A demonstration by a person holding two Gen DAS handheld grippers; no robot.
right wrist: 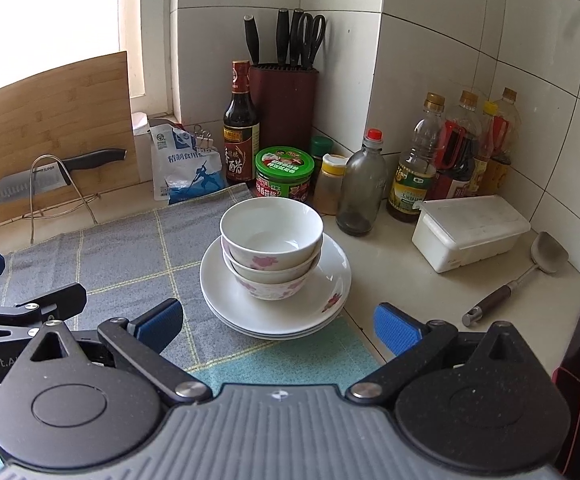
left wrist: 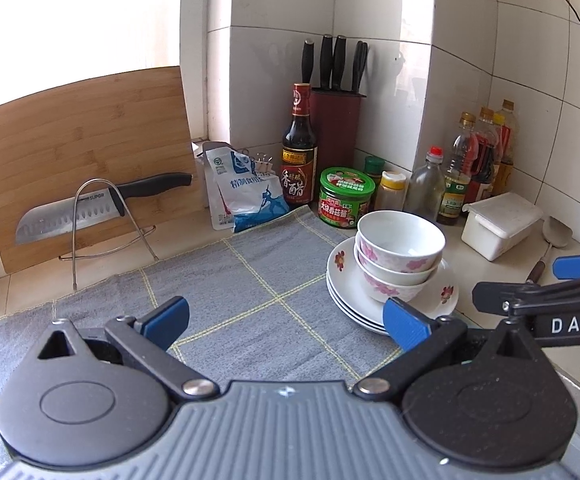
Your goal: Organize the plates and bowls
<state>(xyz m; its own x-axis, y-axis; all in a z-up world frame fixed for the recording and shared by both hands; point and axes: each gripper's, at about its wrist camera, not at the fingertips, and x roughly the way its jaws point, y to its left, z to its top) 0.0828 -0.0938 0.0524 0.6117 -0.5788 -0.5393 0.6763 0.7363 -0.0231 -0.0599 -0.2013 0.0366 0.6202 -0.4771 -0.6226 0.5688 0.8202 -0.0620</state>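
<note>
Three white bowls with pink flowers (left wrist: pixel 399 254) (right wrist: pixel 272 250) sit nested on a stack of white plates (left wrist: pixel 341 280) (right wrist: pixel 329 288) at the right edge of a grey checked cloth (left wrist: pixel 226 292) (right wrist: pixel 122 256). My left gripper (left wrist: pixel 286 322) hovers open over the cloth, left of the stack and near me, with nothing between its blue pads. My right gripper (right wrist: pixel 278 326) is open just in front of the stack, empty. Each gripper's arm shows at the edge of the other's view: the right one (left wrist: pixel 561 300), the left one (right wrist: pixel 18 300).
Behind the stack stand a green-lidded jar (right wrist: pixel 284 172), a vinegar bottle (right wrist: pixel 241 128), a knife block (right wrist: pixel 284 100), several oil and sauce bottles (right wrist: pixel 449 160), and a white lidded box (right wrist: pixel 469 230). A spatula (right wrist: pixel 529 268) lies right. A cutting board with a knife (left wrist: pixel 86 204) leans at left.
</note>
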